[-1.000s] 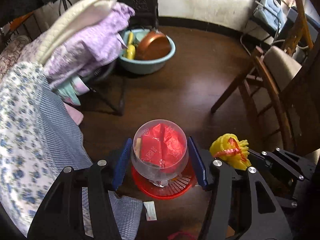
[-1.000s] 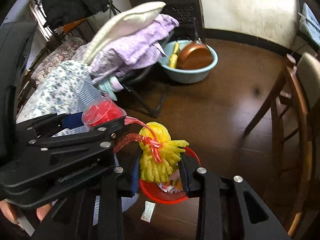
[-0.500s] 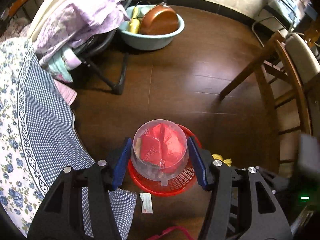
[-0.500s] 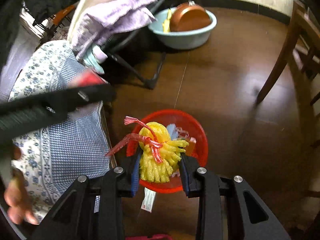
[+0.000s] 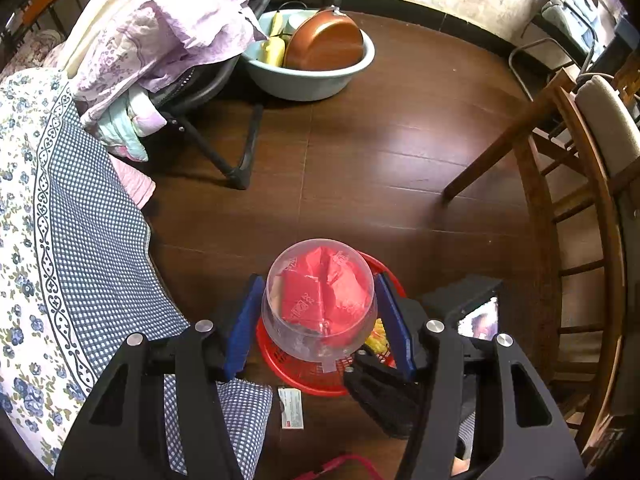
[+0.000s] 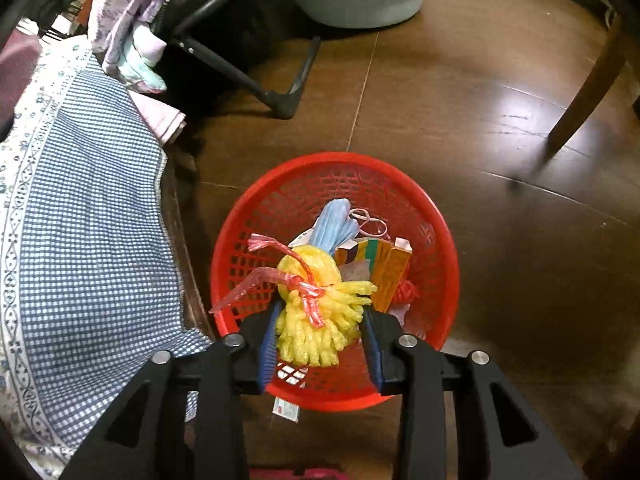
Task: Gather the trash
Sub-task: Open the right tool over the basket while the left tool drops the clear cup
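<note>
A red mesh basket (image 6: 424, 208) sits on the dark wooden floor and holds several pieces of trash. My right gripper (image 6: 322, 336) is shut on a yellow foam net tied with a red strip (image 6: 320, 312), held just over the basket's near side. My left gripper (image 5: 320, 320) is shut on a clear plastic cup with red wrappers inside (image 5: 320, 300), held above the same basket (image 5: 276, 360). The right gripper's black body (image 5: 384, 392) shows at the lower right of the left wrist view.
A small paper slip (image 5: 291, 408) lies on the floor beside the basket. A blue checked cloth (image 6: 92, 220) hangs at the left. A teal basin with a brown pan (image 5: 312, 56) stands at the back. A folding chair frame (image 5: 224, 152) and a wooden chair (image 5: 568, 184) flank the floor.
Both grippers have tilted down toward the floor. My right gripper has carried the yellow net down over the red basket. The cup stays held above the basket.
</note>
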The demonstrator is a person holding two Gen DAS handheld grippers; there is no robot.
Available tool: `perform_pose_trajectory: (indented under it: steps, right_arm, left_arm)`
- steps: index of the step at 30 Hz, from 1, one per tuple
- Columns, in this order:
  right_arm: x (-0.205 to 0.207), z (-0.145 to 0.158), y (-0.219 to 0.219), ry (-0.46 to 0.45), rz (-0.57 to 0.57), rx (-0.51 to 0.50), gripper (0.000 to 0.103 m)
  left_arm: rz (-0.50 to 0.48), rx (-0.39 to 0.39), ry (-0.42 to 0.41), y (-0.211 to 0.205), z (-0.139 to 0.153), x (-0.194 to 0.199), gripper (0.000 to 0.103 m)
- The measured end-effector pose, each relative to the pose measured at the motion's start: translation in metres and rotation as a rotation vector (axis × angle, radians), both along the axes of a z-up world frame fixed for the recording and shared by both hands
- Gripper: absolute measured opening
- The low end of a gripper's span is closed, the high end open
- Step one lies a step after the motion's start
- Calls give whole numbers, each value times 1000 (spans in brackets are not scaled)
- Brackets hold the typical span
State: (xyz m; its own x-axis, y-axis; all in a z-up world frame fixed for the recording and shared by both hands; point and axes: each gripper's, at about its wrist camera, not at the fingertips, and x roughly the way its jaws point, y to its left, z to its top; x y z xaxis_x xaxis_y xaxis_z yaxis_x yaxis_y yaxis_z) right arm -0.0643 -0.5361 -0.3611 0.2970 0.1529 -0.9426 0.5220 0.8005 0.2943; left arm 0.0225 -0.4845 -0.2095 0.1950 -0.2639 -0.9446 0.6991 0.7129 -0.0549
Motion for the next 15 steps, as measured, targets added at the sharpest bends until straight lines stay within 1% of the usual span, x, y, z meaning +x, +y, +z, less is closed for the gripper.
perform_pose_trajectory:
  steps: [1, 4, 8, 11, 15]
  right_arm:
    - [0, 0, 0, 2, -2, -10, 60]
    - [-3, 3, -4, 4, -9, -14, 67]
    - [-13, 9, -11, 10, -14, -17, 67]
    - [-26, 16, -17, 24, -23, -24, 67]
    - [-48, 25, -26, 32, -47, -34, 67]
  left_arm:
    - [1, 0, 0, 0, 0, 0, 56]
    - [-1, 6, 9, 0, -2, 0, 56]
    - [-8, 26, 30, 0, -12, -1, 56]
    - [-16, 56, 67, -3, -26, -1, 56]
    - [-33, 72, 60, -9, -34, -5, 56]
